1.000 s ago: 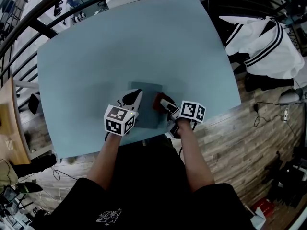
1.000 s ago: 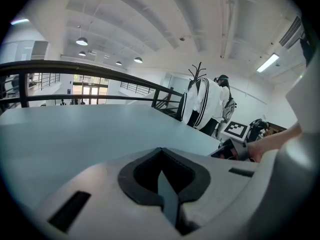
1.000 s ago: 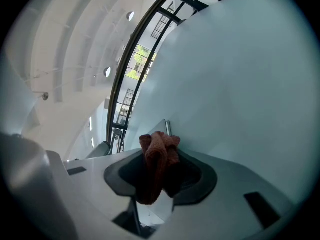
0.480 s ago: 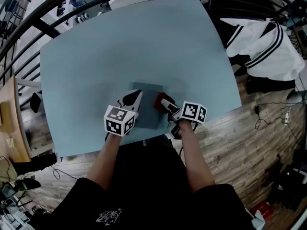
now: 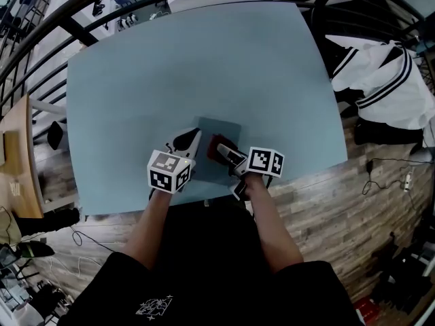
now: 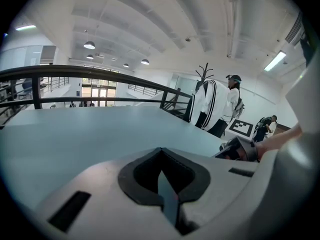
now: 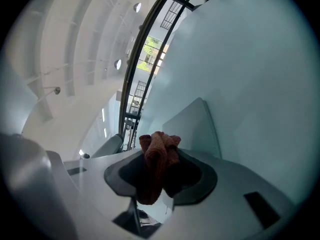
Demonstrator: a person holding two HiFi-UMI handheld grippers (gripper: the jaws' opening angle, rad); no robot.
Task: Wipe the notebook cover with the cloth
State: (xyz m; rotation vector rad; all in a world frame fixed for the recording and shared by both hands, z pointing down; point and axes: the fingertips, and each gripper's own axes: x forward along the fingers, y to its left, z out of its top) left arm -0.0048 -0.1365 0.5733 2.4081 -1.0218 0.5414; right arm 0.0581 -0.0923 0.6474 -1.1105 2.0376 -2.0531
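My right claw (image 5: pixel 220 149) grips the red cloth (image 7: pixel 158 158) over the notebook (image 5: pixel 221 130), left claw (image 5: pixel 189 139) closed at its edge; pushing hard could skid the notebook or shed the cloth.

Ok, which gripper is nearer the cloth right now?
Right. The right gripper is shut on the cloth, over the notebook; the left gripper sits apart from it, clamped on the notebook's left edge.

Black T-shirt (image 5: pixel 197 270), white print (image 5: pixel 155 306); pale left gripper (image 5: pixel 193 136), right gripper (image 5: pixel 217 149), marker cubes (image 5: pixel 168 170) (image 5: pixel 266 161).
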